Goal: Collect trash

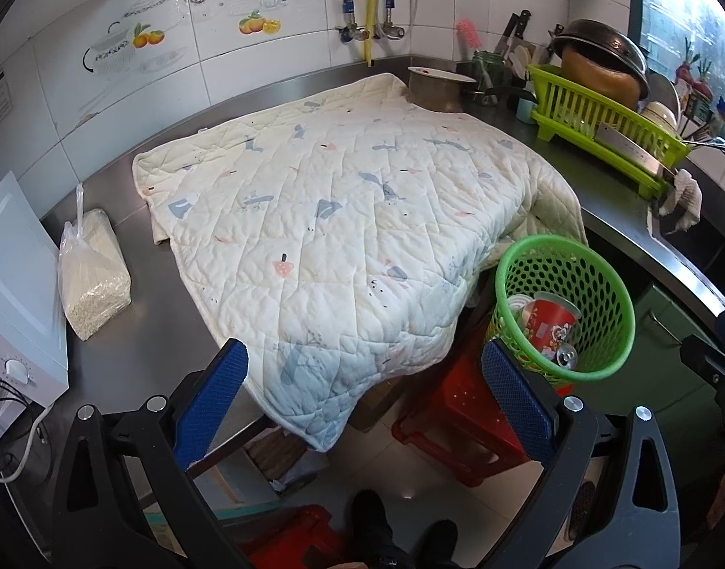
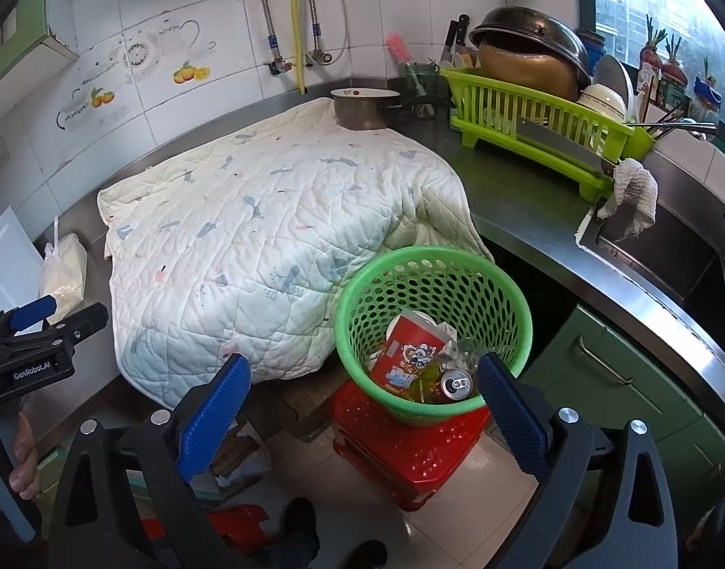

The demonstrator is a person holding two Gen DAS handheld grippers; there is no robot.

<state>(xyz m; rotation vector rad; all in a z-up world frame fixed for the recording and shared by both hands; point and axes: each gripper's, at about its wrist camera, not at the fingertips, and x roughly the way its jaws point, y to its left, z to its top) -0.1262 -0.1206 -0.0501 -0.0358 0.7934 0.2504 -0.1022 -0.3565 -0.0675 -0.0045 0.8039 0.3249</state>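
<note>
A green mesh waste basket (image 1: 613, 327) (image 2: 362, 294) stands on a red plastic stool (image 1: 452, 408) (image 2: 409, 455) beside the counter. Inside lie a red paper cup (image 1: 549, 322) (image 2: 405, 355), a drink can (image 1: 566, 357) (image 2: 457, 383) and other wrappers. My left gripper (image 1: 364, 360) is open and empty, held in front of the quilt's front corner, left of the basket. My right gripper (image 2: 362, 374) is open and empty, just in front of the basket. The left gripper also shows at the left edge of the right wrist view (image 2: 35, 317).
A quilted white cloth (image 1: 343, 218) (image 2: 267, 237) covers the steel counter (image 1: 101, 199). A bag of grain (image 1: 92, 275) and a white microwave (image 1: 11, 294) stand left. A pot (image 1: 433, 87), a green dish rack (image 1: 599, 128) and a sink (image 2: 670, 256) are at the right.
</note>
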